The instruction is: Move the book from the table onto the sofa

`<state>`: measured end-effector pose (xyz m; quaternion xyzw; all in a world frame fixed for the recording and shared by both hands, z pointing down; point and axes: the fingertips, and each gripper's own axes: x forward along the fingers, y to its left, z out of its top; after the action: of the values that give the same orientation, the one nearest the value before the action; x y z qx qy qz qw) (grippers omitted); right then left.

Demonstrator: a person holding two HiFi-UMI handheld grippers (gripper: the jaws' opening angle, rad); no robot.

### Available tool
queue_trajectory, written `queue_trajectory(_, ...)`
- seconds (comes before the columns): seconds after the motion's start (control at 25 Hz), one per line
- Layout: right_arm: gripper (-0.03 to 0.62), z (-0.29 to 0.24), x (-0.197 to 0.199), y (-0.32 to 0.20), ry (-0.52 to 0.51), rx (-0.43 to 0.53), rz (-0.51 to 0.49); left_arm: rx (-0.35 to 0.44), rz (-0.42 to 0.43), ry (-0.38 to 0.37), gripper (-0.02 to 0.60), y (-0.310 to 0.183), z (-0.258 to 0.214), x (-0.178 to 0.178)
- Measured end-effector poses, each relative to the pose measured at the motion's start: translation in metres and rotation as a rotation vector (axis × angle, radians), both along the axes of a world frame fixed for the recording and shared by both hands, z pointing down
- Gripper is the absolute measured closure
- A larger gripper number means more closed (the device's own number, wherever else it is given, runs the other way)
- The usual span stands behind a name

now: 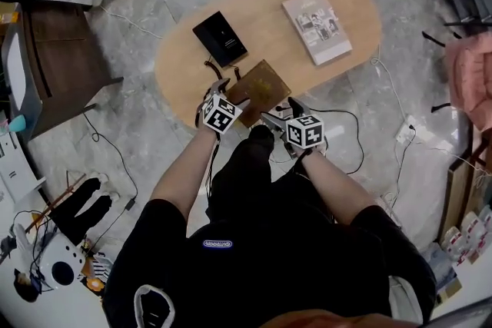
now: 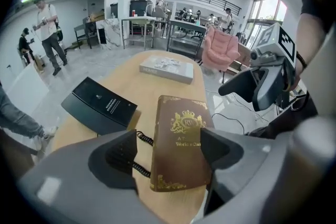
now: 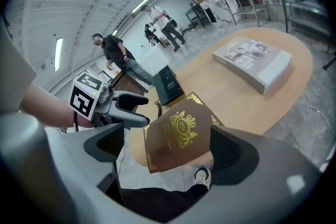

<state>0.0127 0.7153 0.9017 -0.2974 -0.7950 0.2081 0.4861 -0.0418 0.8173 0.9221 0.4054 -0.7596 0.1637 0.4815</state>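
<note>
A brown book with gold print (image 1: 259,92) lies at the near edge of the oval wooden table (image 1: 269,27), one corner over the rim. My left gripper (image 1: 223,94) sits at the book's left corner. In the left gripper view its jaws stand open on either side of the book (image 2: 178,139); the right jaw is at the cover's edge and the left jaw is apart from it. My right gripper (image 1: 281,113) is at the book's near right corner. It is open too, with the book (image 3: 176,134) showing between its jaws.
A black book (image 1: 220,38) and a pale picture book (image 1: 317,24) lie farther back on the table. A coiled black cable (image 2: 137,153) runs beside the brown book. A brown seat (image 1: 58,57) stands left, a pink chair (image 1: 470,77) right. Cables cross the floor.
</note>
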Motion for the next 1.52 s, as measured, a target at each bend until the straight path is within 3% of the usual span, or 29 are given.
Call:
queue_trajectory(0.36, 0.059, 0.060, 0.003, -0.009, 0.139, -0.052, 0.185, 0.021, 0.041, 0.180, 0.212, -0.010, 0.049, -0.005)
queue_trajectory(0.76, 0.052, 0.088, 0.005, -0.004, 0.196, -0.081, 0.229, 0.034, 0.066, 0.271, 0.212, -0.012, 0.071, -0.008)
queue_trajectory(1.08, 0.051, 0.104, -0.003, 0.003, 0.261, -0.108, 0.300, 0.120, 0.105, 0.405, 0.202, -0.028, 0.080, -0.002)
queue_trajectory(1.24, 0.236, 0.119, -0.003, -0.013, 0.271, -0.060, 0.323, 0.159, 0.136, 0.507, 0.230, -0.037, 0.089, 0.003)
queue_trajectory(1.52, 0.270, 0.119, 0.002, -0.016, 0.299, -0.055, 0.297, 0.178, 0.096, 0.539, 0.248, -0.035, 0.085, 0.008)
